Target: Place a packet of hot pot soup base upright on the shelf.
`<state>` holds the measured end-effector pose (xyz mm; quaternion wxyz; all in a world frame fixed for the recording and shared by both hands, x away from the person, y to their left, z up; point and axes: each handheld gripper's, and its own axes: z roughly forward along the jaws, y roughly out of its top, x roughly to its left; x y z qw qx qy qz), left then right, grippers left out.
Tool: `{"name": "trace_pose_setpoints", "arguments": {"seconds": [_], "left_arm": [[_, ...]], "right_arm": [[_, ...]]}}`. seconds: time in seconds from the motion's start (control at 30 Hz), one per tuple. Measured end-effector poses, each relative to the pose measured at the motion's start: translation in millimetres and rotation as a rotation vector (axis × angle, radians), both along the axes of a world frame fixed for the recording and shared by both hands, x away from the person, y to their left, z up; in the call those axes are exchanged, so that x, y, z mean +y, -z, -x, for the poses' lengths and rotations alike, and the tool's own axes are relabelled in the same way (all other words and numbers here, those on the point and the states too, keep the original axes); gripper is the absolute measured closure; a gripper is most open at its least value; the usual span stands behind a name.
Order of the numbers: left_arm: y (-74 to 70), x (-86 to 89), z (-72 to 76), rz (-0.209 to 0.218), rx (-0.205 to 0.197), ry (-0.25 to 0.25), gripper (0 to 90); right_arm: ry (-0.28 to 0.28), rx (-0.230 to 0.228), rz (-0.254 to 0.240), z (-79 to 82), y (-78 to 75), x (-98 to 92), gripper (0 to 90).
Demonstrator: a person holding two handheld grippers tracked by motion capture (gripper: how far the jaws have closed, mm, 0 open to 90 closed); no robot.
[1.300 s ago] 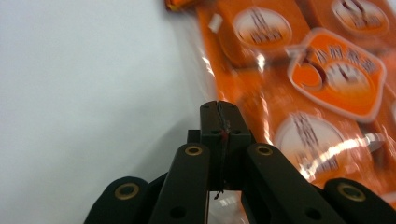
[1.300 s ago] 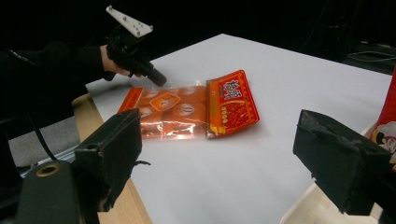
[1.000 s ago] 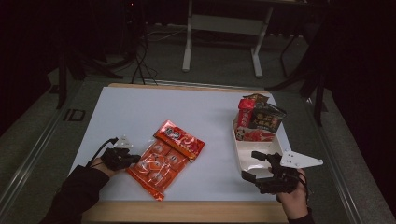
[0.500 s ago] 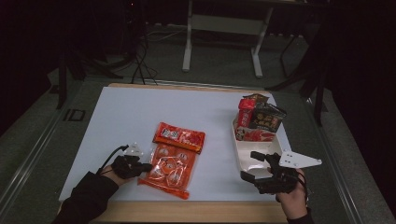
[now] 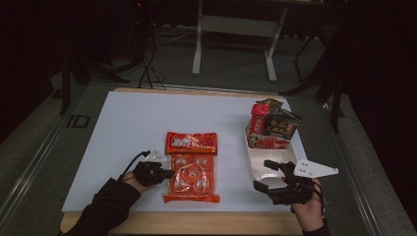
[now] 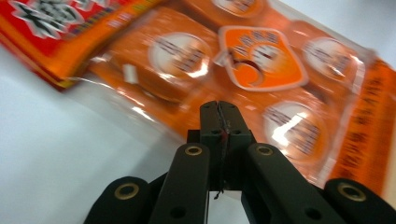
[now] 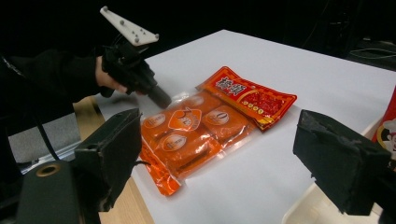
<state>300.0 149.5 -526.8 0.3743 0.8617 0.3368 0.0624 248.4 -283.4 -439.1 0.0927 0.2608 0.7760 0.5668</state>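
An orange snack pack (image 5: 192, 179) in a clear wrapper lies near the table's front edge, squared to it. Its far end meets a red snack pack (image 5: 192, 142). My left gripper (image 5: 168, 173) comes in from the left and is shut on the orange pack's left edge. In the left gripper view the jaws (image 6: 219, 109) are pressed together on the clear wrapper of the orange pack (image 6: 261, 70). My right gripper (image 5: 268, 177) is held open at the front right with nothing between its fingers. The right gripper view shows the orange pack (image 7: 187, 135), the red pack (image 7: 250, 95) and the left gripper (image 7: 162, 99).
A white tray (image 5: 275, 156) stands at the right of the white table (image 5: 147, 118), with several snack packs (image 5: 273, 125) upright in its far end. The right gripper hovers over its near end. Dark floor, cables and a table frame lie beyond.
The left gripper has moved right along the front edge with the orange pack, which swung from slanted to square. The red pack also turned level. The right gripper has stayed put.
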Motion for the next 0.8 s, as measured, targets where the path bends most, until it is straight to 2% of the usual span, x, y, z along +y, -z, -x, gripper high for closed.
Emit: {"name": "trace_pose_setpoints", "arguments": {"seconds": [0.07,0.1,0.2,0.3,0.57,0.7,0.8], "left_arm": [[0.7,1.3,-6.4,-0.024,-0.007,-0.037,90.0],[1.6,2.1,-9.5,-0.02,-0.005,-0.048,90.0],[6.4,0.3,-16.3,-0.031,-0.005,-0.064,90.0],[8.0,-2.8,-20.1,-0.019,-0.014,-0.073,90.0],[8.6,-7.4,-23.7,-0.005,-0.005,-0.069,90.0],[10.2,-23.7,-24.0,-0.001,-0.021,-0.047,90.0],[9.7,-36.0,-25.0,-0.022,-0.041,-0.027,90.0]], "right_arm": [[0.002,0.002,-0.002,0.2,0.2,-0.9,15.4],[0.002,0.0,-0.002,0.1,0.4,-1.6,15.4],[0.003,-0.002,-0.002,0.0,0.4,-2.1,15.4],[0.004,0.0,-0.003,0.2,0.5,-2.5,15.4],[0.003,0.006,-0.003,0.3,1.9,-2.8,15.4],[0.002,0.004,-0.003,1.0,1.6,-2.9,15.4],[0.002,0.004,-0.002,1.6,2.2,-3.4,15.6]]}}
